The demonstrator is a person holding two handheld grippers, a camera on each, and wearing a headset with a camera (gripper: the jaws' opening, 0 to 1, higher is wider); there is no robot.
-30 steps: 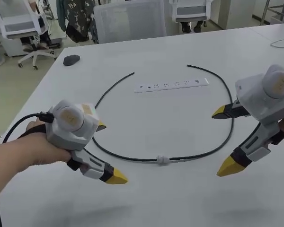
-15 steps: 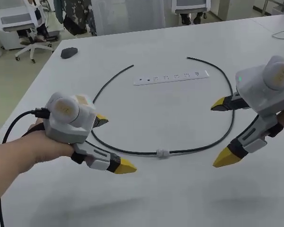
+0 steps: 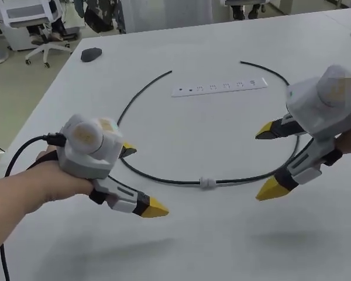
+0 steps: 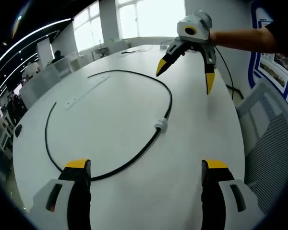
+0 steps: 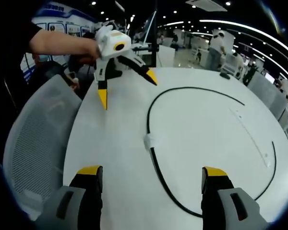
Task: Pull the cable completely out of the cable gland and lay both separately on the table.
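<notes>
White table (image 3: 222, 35) surface is seen across the head view, with office chairs (image 3: 23, 17) standing on the floor beyond its far left corner. At the near side of the table a small white cable gland (image 3: 207, 182) is threaded on a black cable (image 3: 181, 182), which runs through it and out on both sides. The cable is laid flat in a wide open loop; the gland sits at the near bottom of that loop, and the two loose ends point towards the far side of the table. Between those ends a white power strip (image 3: 219, 89) is laid flat, apart from the cable. A dark, mouse-like object (image 3: 91, 55) is seen near the far left edge.

The left gripper (image 3: 141, 180) is held above the table to the left of the gland, its jaws spread wide and nothing held between them. The right gripper (image 3: 264, 163) is held to the right of the gland, likewise spread wide and empty. Neither gripper is touching the cable or the gland, which lie between the two.
</notes>
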